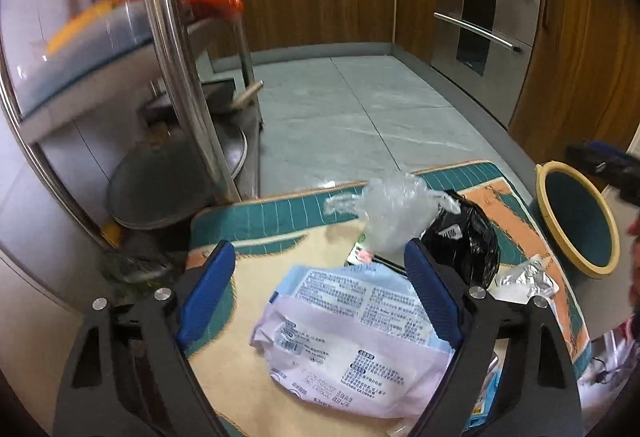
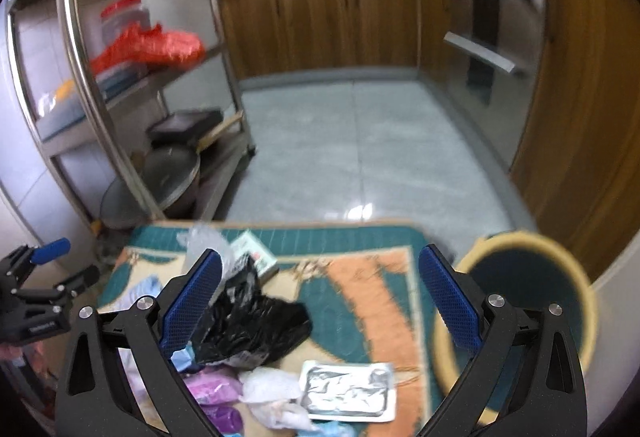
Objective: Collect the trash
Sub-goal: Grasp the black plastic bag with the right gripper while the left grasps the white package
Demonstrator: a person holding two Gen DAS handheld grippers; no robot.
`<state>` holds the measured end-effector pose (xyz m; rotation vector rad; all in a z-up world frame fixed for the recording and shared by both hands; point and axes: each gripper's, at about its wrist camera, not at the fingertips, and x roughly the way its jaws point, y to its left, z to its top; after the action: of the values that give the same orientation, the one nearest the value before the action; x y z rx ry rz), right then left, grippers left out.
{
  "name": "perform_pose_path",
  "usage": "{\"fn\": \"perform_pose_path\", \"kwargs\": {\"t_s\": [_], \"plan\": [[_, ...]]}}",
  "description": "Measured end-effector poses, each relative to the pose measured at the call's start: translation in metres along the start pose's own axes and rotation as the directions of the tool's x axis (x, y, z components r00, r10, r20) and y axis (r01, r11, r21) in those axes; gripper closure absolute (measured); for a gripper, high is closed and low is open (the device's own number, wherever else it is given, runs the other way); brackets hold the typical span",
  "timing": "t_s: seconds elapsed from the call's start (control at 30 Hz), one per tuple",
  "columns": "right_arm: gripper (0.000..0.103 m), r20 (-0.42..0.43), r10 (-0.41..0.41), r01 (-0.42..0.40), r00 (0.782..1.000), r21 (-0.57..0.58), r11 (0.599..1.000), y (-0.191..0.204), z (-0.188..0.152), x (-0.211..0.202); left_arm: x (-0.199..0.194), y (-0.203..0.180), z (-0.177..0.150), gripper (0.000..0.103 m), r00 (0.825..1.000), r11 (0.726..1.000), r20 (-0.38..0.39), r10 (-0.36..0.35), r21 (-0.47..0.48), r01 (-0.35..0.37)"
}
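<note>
While both jaws gape, black bag lies beside silver pouch.

Black grippers, blue textured jaws, silver screws.

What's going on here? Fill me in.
A person with two handheld grippers is collecting trash off a mat. Both the left gripper and the right gripper are open and empty. Wrappers, a black bag and a foil packet lie on the mat. The bin stands at its right.
</note>
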<state>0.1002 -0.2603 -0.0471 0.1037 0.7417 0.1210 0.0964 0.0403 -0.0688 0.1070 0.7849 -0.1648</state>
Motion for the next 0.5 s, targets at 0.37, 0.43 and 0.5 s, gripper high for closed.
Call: {"fn": "perform_pose_path", "kwargs": {"t_s": [0.37, 0.43, 0.5], "plan": [[0.037, -0.25, 0.209, -0.21, 0.946, 0.022, 0.977, 0.038, -0.027, 0.083, 0.038, -0.001, -0.028, 0.029, 0.979, 0.989, -0.155, -0.133, -0.088, 0.12], [0.045, -0.284, 0.237, -0.225, 0.929, 0.076, 0.971, 0.035, -0.032, 0.094, 0.041, -0.008, -0.031, 0.029, 0.972, 0.985, -0.168, -0.162, -0.093, 0.148], [0.05, -0.298, 0.245, -0.224, 0.923, 0.102, 0.969, 0.032, -0.035, 0.098, 0.041, -0.014, -0.032, 0.029, 0.966, 0.979, -0.177, -0.188, -0.107, 0.171]]}}
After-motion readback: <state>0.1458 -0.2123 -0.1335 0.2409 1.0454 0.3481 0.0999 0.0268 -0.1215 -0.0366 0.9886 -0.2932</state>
